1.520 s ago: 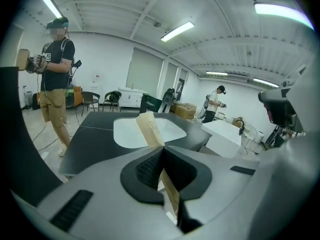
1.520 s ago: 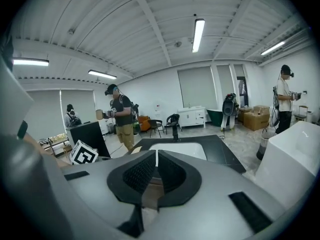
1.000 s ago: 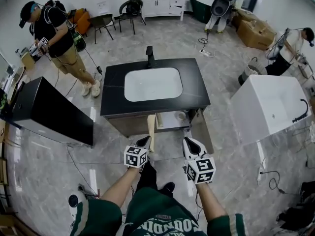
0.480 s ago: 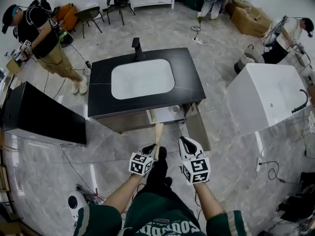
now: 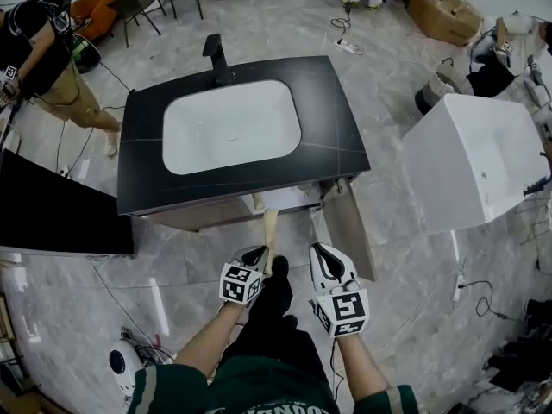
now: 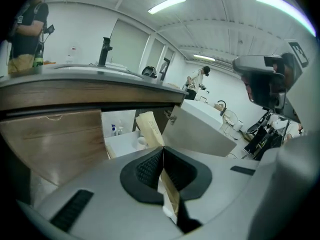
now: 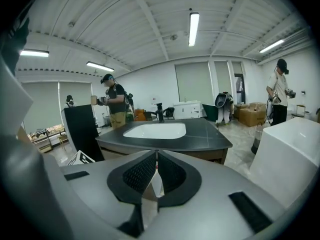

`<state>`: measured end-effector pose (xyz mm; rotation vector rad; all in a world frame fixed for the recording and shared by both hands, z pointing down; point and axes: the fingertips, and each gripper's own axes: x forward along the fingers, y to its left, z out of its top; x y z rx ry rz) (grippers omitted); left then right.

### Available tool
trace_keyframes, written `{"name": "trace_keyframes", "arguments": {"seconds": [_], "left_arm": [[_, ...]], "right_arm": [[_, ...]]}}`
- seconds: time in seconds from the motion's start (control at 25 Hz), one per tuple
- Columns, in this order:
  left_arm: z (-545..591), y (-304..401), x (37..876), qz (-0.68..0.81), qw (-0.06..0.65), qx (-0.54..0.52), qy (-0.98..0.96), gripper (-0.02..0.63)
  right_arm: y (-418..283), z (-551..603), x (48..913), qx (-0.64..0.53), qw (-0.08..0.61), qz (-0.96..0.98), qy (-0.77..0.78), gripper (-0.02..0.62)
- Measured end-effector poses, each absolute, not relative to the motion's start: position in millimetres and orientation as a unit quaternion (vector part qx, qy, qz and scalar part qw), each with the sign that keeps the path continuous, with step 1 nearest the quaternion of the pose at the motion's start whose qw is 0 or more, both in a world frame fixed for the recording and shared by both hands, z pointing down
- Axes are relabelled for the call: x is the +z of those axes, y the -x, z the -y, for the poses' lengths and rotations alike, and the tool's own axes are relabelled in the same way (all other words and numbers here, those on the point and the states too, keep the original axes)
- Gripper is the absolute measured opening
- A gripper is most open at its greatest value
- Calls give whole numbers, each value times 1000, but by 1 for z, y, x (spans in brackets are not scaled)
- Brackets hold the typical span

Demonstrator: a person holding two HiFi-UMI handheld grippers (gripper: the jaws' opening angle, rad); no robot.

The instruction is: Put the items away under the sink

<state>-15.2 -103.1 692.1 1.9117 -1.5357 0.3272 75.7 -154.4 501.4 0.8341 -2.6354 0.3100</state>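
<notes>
Below the bench (image 5: 341, 132) front edge: a packet lined up on the open cupboard

Under-sink cupboard (image 5: 289, 200) lies at 12 o'clock from the left gripper (image 5: 256, 255), with its door (image 5: 349, 231) swung out at 1 o'clock. The long pale packet (image 6: 148, 129) runs 6 to 12, tip near the opening, its lower end pinched by the left fingers, so the left hand is nearer. The right gripper (image 5: 326, 259), at 3 o'clock, has its fingers pressed together. Compared with a second ago, the bench looms larger and both grippers sit closer to the cupboard mouth.
</notes>
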Motion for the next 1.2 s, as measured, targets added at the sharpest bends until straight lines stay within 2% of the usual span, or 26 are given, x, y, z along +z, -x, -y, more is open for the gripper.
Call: {"name": "trace_keyframes", "arguments": {"seconds": [0.32, 0.84, 1.2], "left_arm": [[180, 40, 810, 624, 336, 114, -696, 12], [297, 59, 994, 661, 278, 105, -689, 12], [351, 96, 1087, 686, 285, 128, -657, 12]], "right_arm": [[-69, 203, 612, 118, 147, 937, -295, 43], [-55, 271, 811, 63, 96, 952, -283, 43], [-61, 297, 895, 67, 85, 954, -279, 43]]}}
